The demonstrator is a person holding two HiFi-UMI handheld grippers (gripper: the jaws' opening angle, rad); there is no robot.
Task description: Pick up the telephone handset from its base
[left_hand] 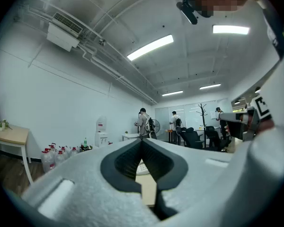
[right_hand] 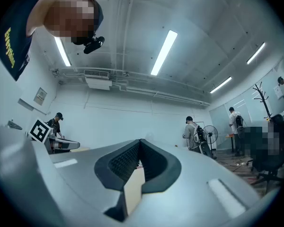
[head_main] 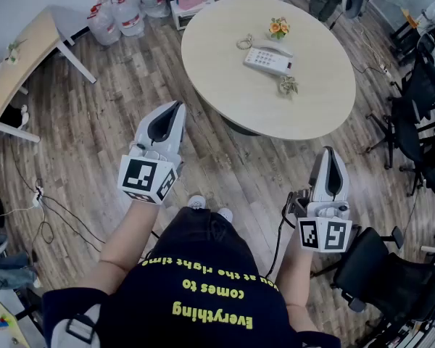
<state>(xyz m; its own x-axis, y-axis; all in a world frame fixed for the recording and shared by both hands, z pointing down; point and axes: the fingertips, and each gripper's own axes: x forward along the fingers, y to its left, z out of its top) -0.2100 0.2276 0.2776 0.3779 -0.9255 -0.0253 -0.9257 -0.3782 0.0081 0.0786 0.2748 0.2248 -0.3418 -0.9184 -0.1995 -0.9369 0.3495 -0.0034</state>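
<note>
White telephone handset (head_main: 272, 49) lies on its base (head_main: 264, 63) on the round table (head_main: 210, 85), well apart from both tongs. Both the left gripper (head_main: 177, 106) and the right gripper (head_main: 328, 151) are clenched on nothing, short of the table's edge. To approach well, step closer and spread 1 gripper's jaws first. Then straddle the handset's middle across its narrow width and lift straight up.
</note>
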